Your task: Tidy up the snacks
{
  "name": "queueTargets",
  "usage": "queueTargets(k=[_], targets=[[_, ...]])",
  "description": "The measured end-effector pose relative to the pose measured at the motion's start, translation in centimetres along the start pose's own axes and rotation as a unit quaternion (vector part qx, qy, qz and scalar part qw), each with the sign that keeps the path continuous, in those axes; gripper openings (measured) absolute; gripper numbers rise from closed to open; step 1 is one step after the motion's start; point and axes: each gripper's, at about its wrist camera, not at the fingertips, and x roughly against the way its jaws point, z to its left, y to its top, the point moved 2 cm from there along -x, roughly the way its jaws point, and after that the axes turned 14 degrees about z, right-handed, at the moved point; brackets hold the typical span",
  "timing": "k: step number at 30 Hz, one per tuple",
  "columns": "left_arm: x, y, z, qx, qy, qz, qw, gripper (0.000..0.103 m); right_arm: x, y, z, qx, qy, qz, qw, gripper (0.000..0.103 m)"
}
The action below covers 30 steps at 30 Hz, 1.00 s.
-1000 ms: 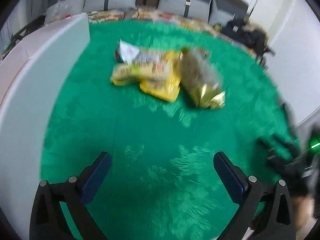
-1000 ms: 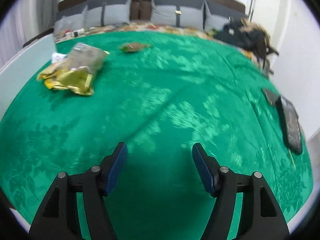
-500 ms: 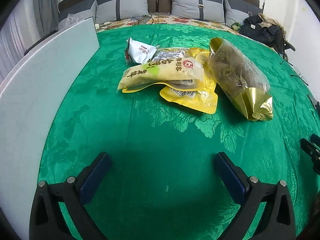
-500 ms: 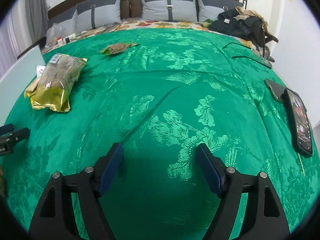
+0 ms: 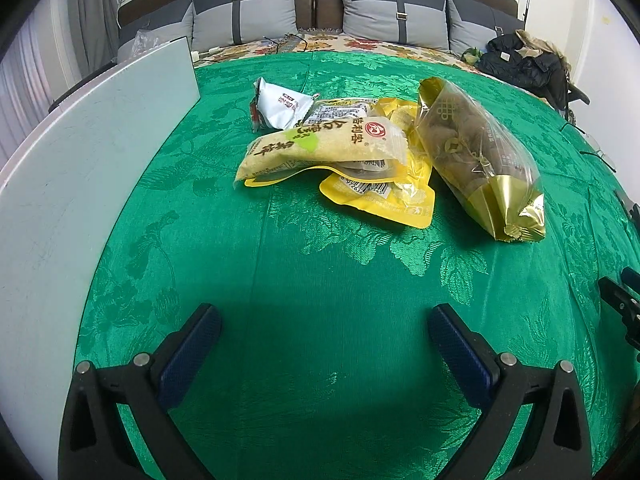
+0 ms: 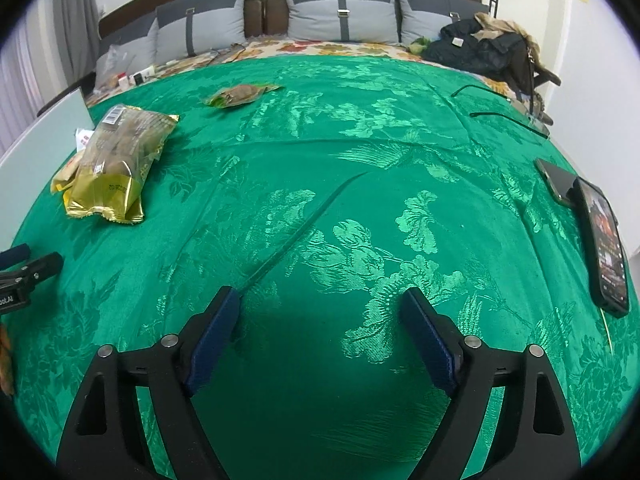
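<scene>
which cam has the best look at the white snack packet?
Left wrist. The white packet lies in full view at the far end of the snack pile, red print showing. The right wrist view gives only a white sliver behind the gold bag, beside the white board.

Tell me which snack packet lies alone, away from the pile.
The small brown-and-green packet, far up the green cloth. The gold bag, white packet and yellow pouches cluster by the white board.

Heap of snack packets (image 5: 340,152) lying flat far left, gold-ended bag (image 5: 480,160) beside them, small brown packet (image 6: 240,95) alone farther back
</scene>
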Motion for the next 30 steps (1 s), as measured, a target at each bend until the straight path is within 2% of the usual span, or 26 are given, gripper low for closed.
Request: queueTargets(k=[30], targets=[[0.18, -0.11, -0.07, 0.000, -0.001, 0.000, 1.0000, 0.103, 0.04, 0.06, -0.04, 0.000, 0.001, 0.001, 1.000, 0.087]])
